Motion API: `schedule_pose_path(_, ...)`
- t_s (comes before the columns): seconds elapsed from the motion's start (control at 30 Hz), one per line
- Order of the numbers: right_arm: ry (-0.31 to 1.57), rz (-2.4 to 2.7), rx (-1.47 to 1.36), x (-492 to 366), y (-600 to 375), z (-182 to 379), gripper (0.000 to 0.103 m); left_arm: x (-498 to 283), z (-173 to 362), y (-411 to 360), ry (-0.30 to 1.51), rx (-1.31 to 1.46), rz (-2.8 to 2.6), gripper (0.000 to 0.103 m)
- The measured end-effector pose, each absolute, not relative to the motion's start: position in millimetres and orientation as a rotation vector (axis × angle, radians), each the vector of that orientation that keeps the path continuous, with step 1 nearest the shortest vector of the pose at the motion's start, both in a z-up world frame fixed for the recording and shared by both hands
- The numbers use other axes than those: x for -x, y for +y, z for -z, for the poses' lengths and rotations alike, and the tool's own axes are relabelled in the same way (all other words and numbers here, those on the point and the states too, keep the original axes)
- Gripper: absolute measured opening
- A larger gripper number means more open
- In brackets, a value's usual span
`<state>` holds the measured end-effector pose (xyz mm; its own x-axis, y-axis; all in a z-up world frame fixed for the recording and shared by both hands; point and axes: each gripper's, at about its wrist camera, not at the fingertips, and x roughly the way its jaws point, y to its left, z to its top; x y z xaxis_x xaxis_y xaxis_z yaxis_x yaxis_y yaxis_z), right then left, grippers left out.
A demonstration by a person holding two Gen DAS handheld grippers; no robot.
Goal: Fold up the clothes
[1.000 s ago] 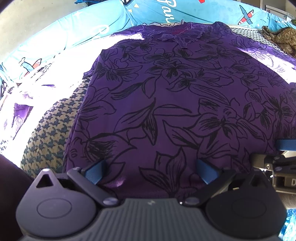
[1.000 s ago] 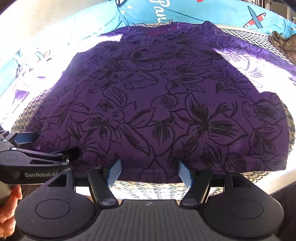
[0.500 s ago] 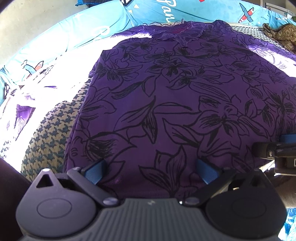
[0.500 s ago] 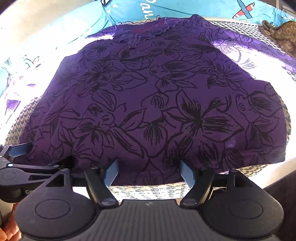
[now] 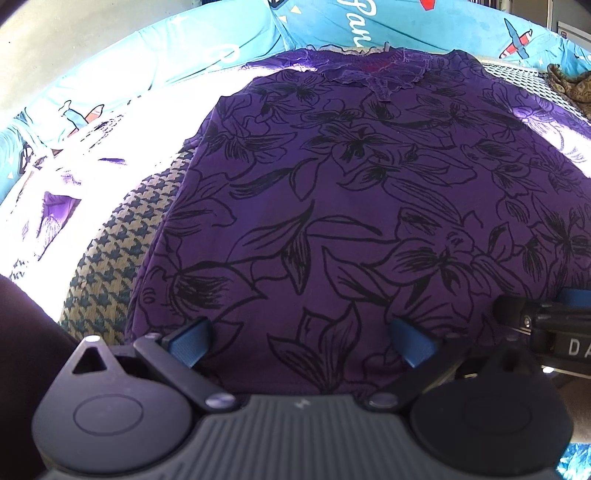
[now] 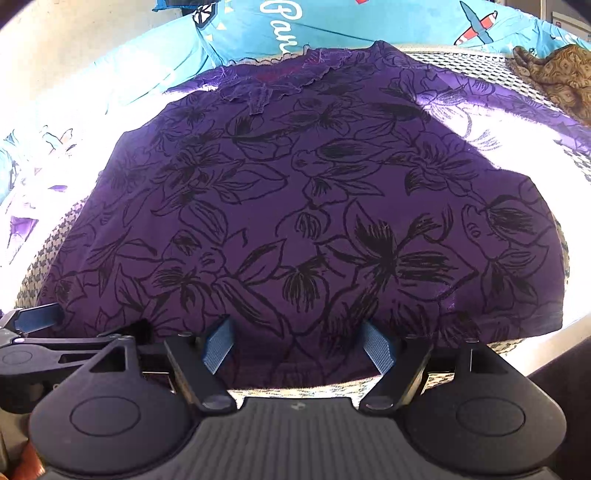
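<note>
Purple top [image 5: 362,206] lies flat on the bed, hem nearest. Both tools, left [image 5: 301,341] and right [image 6: 297,347], gape over the hem (nothing pinched). Pinch both layers, lift evenly toward the collar.

We see a purple top [image 5: 369,206] printed with black outlined lilies, a teal-and-cream houndstooth cover [image 5: 122,251] at nine o'clock, and turquoise bedding [image 6: 332,26] with red-white planes at twelve.
</note>
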<state>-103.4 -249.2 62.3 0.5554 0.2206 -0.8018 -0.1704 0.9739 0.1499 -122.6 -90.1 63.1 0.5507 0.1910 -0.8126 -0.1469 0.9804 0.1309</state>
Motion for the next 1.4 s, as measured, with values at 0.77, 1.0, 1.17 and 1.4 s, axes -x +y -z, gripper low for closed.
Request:
schedule_pose_path(0.77,0.762,-0.087,-0.012,-47.5,-267.0,-127.4,0.050,2.2,-100.0,-88.0,0.923,-0.099,-0.197,0.103)
schedule_pose_path(1.0,0.730,0.195,-0.167,-89.2,-315.8,-134.4,0.045,-23.8,-89.7,-84.8,0.954,-0.047,-0.209,0.103)
schedule_pose_path(1.17,0.733,0.406,-0.287,-107.6,-355.9,-133.3,0.045,-30.8,-75.9,-90.9,1.013,-0.030,-0.196,0.103)
schedule_pose_path(1.4,0.773,0.632,-0.469,-118.2,-413.3,-123.9,0.045,-32.4,-72.2,-96.0,1.008,-0.058,-0.198,0.103)
